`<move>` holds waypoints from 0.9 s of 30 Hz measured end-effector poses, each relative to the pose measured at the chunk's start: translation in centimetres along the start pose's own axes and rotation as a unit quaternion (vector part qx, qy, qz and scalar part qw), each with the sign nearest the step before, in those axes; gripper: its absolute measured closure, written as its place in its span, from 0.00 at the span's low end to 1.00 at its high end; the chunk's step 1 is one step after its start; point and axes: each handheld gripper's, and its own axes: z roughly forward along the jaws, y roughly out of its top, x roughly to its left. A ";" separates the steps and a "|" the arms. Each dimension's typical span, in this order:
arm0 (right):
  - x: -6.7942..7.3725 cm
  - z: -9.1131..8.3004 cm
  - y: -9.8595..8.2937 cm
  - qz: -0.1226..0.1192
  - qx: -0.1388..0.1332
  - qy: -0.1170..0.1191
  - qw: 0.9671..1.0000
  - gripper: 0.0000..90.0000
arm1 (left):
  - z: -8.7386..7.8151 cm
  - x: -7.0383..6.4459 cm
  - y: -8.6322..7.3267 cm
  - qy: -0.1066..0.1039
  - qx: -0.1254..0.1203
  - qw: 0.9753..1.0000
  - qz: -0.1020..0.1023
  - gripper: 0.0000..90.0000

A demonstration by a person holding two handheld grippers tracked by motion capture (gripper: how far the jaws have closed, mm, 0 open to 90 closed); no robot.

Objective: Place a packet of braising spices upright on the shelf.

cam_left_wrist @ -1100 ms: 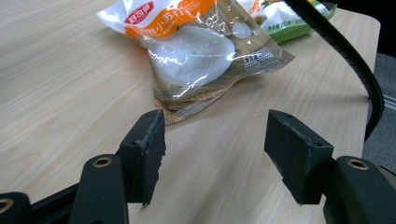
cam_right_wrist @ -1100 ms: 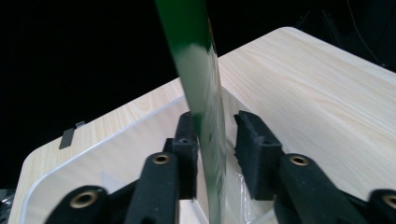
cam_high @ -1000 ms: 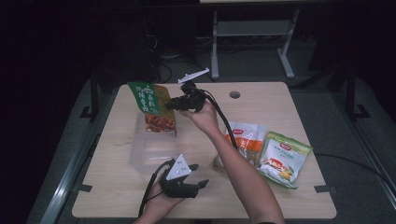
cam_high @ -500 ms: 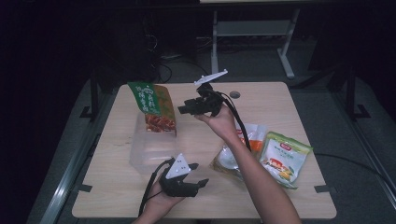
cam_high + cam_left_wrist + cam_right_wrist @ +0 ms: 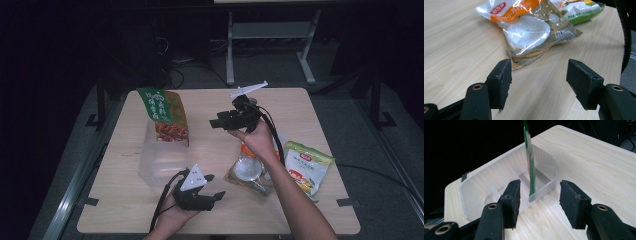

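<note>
A green and orange snack bag (image 5: 164,114) stands upright in the far end of a clear plastic bin (image 5: 162,159); the right gripper view shows the snack bag (image 5: 529,160) edge-on inside the clear bin (image 5: 489,182). My right gripper (image 5: 216,122) hovers open to the right of the bin, above the table, holding nothing (image 5: 539,202). My left gripper (image 5: 216,187) rests open near the table's front edge, its jaws facing a clear packet with an orange label (image 5: 529,30), apart from it.
An orange-labelled clear packet (image 5: 248,170) and a green and white snack bag (image 5: 306,167) lie on the table's right side. A black cable (image 5: 624,30) runs down past the table's edge. The wooden table (image 5: 210,150) has bare room in the middle and at the back.
My right gripper has let go of the green bag, which now stands in the bin, and has drawn back to the right. The left gripper has stayed put.
</note>
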 end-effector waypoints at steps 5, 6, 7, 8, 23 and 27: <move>-0.2 -1.3 -0.6 0.007 0.005 -0.004 1.000 0.55 | 0.2 -0.1 0.0 -0.003 0.006 1.000 0.003 0.41; -0.3 -1.8 -1.0 0.008 0.002 -0.009 1.000 0.55 | 0.3 -0.2 0.0 -0.003 0.006 1.000 0.002 0.41; -0.3 -1.8 -1.0 0.008 0.002 -0.009 1.000 0.55 | 0.3 -0.2 0.1 -0.004 0.008 1.000 0.004 0.41; -0.4 -2.1 -1.2 0.007 0.002 -0.011 1.000 0.55 | 0.4 -0.2 0.1 -0.005 0.007 1.000 0.003 0.41; -1.8 -5.1 -5.0 0.043 0.011 -0.036 0.998 0.53 | 1.0 -0.7 1.2 -0.017 0.009 1.000 0.015 0.40; -2.0 -5.7 -5.5 0.047 0.014 -0.041 0.998 0.52 | 1.1 -0.5 1.4 -0.018 0.011 1.000 0.015 0.40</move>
